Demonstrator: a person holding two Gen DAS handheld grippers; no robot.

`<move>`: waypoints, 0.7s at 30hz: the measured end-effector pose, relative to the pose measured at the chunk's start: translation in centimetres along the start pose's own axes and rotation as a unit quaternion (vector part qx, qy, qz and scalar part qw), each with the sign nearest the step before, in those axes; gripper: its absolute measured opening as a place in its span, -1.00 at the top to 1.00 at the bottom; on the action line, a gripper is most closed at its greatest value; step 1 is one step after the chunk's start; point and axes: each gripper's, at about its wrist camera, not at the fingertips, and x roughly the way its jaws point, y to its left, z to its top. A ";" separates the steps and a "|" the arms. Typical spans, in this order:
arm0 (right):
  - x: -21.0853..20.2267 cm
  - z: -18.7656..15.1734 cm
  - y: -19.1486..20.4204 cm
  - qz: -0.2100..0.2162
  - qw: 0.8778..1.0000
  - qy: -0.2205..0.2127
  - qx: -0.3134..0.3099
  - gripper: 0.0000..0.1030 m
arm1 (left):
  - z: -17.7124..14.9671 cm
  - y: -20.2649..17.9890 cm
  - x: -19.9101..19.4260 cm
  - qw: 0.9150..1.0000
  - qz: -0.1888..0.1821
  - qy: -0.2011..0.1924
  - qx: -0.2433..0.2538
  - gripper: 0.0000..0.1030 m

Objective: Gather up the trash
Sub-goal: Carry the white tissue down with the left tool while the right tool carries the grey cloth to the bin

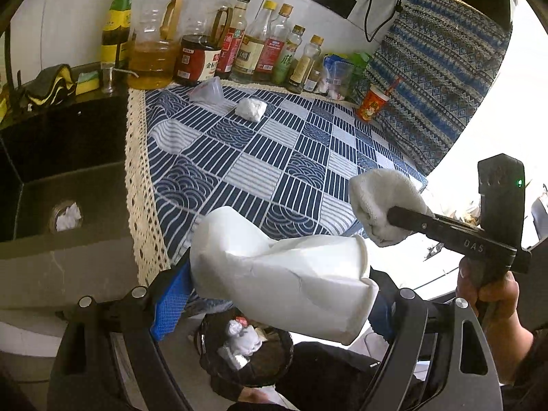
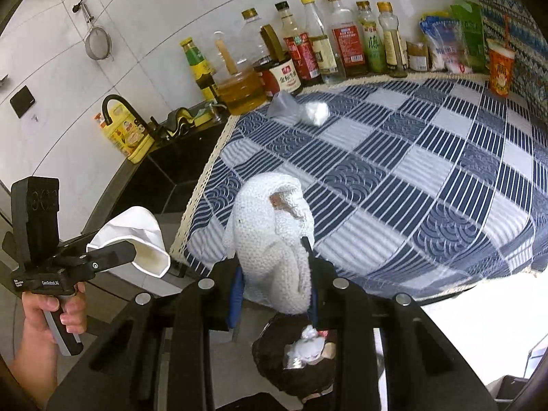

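The left gripper [image 1: 274,284] is pinching a crushed white cup [image 1: 284,284], its long axis lying crosswise. The right gripper [image 2: 274,274] is clamping a white cloth wad [image 2: 274,239]. Both are hanging above the trash bin [image 1: 274,370], directly below.

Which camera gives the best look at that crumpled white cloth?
The right wrist view: the white cloth fills its centre, pinched in the right hand-held gripper. The left wrist view shows it smaller, from the side, near the tablecloth's edge.
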 end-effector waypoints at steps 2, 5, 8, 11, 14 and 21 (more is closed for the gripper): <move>0.2 -0.7 0.2 0.001 1.000 0.007 0.001 0.40 | -0.4 0.0 0.0 1.000 -0.003 0.003 -0.003 -0.62; 0.5 -1.5 0.2 0.001 1.000 0.017 -0.001 0.40 | -1.2 -0.2 0.1 1.000 -0.004 0.010 -0.003 -0.62; 1.0 -2.4 0.1 0.003 0.999 0.032 0.001 0.40 | -2.0 -0.1 0.7 1.000 -0.011 0.019 -0.015 -0.62; 1.2 -3.4 0.0 0.004 0.999 0.043 0.003 0.40 | -3.4 -0.2 1.9 0.999 -0.016 0.038 -0.022 -0.62; 1.9 -4.6 -0.2 0.004 0.998 0.063 0.005 0.40 | -4.6 -0.3 2.8 0.998 -0.019 0.053 -0.027 -0.62; 4.4 -7.3 -1.2 0.004 0.994 0.113 0.007 0.40 | -7.7 0.6 5.4 0.994 -0.022 0.091 -0.061 -0.62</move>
